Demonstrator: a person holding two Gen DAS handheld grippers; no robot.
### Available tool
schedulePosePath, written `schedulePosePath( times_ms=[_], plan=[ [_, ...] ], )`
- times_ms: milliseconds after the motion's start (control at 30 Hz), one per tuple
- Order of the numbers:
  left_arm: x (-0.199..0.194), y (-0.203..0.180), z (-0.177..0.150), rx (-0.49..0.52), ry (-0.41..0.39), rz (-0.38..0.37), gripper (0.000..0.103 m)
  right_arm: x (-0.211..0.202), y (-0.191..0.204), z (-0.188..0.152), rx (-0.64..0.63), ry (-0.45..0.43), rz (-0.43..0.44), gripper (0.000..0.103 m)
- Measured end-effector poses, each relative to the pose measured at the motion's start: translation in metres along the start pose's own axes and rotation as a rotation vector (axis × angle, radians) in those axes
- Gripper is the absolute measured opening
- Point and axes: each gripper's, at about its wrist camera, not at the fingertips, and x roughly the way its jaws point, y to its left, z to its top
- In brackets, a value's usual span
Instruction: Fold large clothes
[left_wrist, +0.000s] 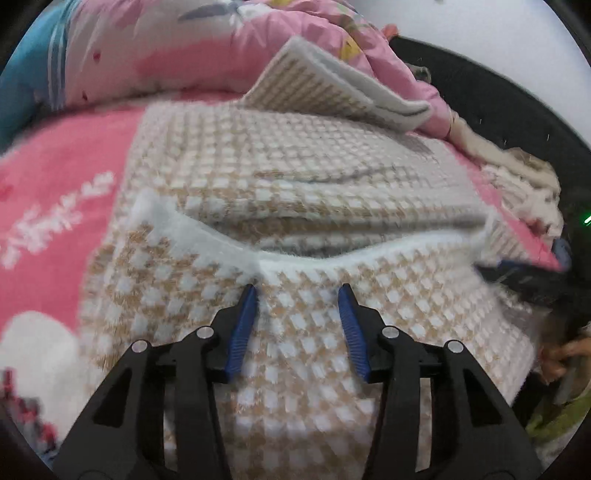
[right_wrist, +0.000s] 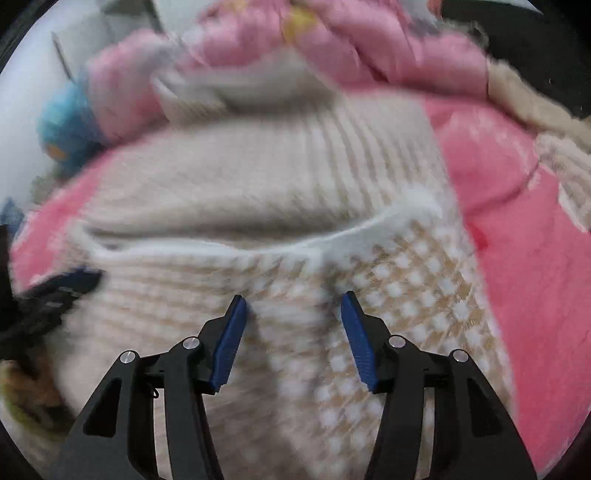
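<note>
A large fleece garment (left_wrist: 295, 177) in beige and white checks lies spread on a pink bed cover (left_wrist: 55, 206). Its white-edged hem (left_wrist: 332, 258) stands raised just past my left gripper (left_wrist: 297, 286), whose blue pads press a thick fold of the cloth between them. In the right wrist view the same garment (right_wrist: 258, 177) is blurred. My right gripper (right_wrist: 293, 295) pinches a ridge of it below the hem (right_wrist: 332, 236). Each gripper shows at the edge of the other's view: the right gripper (left_wrist: 517, 275) and the left gripper (right_wrist: 62, 286).
A folded checked cloth (left_wrist: 332, 85) rests at the back against a heap of pink quilt (left_wrist: 229, 48). A blue pillow (left_wrist: 22, 85) lies at the far left. Cream clothes (left_wrist: 524, 177) are piled at the right, by the bed's edge.
</note>
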Motion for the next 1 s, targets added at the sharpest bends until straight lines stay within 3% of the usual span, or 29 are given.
schedulePosePath(
  times_ms=[133, 300, 333, 400, 500, 567, 633, 733, 800, 867, 900, 967, 1000],
  plan=[
    [-0.024, 0.001, -0.001, -0.007, -0.008, 0.002, 0.044, -0.033, 0.004, -0.004, 0.012, -0.023, -0.025, 0.052],
    [-0.072, 0.011, -0.014, -0.002, -0.070, 0.041, 0.047, -0.094, -0.008, -0.033, 0.038, -0.088, -0.030, 0.052],
    [-0.076, 0.016, -0.018, -0.005, -0.069, 0.062, 0.050, -0.095, -0.011, -0.041, 0.038, -0.078, -0.058, 0.052],
    [-0.066, 0.037, -0.029, -0.039, -0.014, 0.106, 0.045, -0.072, -0.030, -0.051, 0.056, -0.003, -0.131, 0.052],
    [-0.068, 0.048, -0.031, -0.066, -0.025, 0.077, 0.043, -0.061, -0.044, -0.054, 0.108, 0.004, -0.073, 0.052],
    [-0.078, 0.042, -0.025, -0.068, -0.031, 0.099, 0.041, -0.080, -0.032, -0.045, 0.108, -0.019, -0.102, 0.052],
    [-0.096, 0.029, -0.023, -0.054, -0.069, 0.094, 0.042, -0.096, -0.019, -0.043, 0.090, -0.049, -0.056, 0.052],
    [-0.113, 0.000, -0.026, -0.006, -0.102, 0.011, 0.046, -0.114, 0.016, -0.047, 0.009, -0.094, 0.024, 0.052],
    [-0.112, -0.030, -0.037, 0.065, -0.077, -0.050, 0.047, -0.114, 0.044, -0.058, -0.055, -0.092, 0.090, 0.052],
    [-0.097, -0.053, -0.052, 0.142, -0.027, -0.028, 0.047, -0.091, 0.066, -0.062, -0.109, -0.052, 0.113, 0.052],
    [-0.081, -0.061, -0.059, 0.175, 0.014, 0.023, 0.047, -0.078, 0.073, -0.066, -0.120, -0.023, 0.105, 0.052],
    [-0.055, -0.065, -0.069, 0.196, 0.044, 0.076, 0.049, -0.039, 0.081, -0.073, -0.152, 0.026, 0.015, 0.053],
    [-0.051, -0.062, -0.071, 0.189, 0.033, 0.071, 0.049, -0.034, 0.084, -0.075, -0.169, 0.006, -0.005, 0.055]
  ],
)
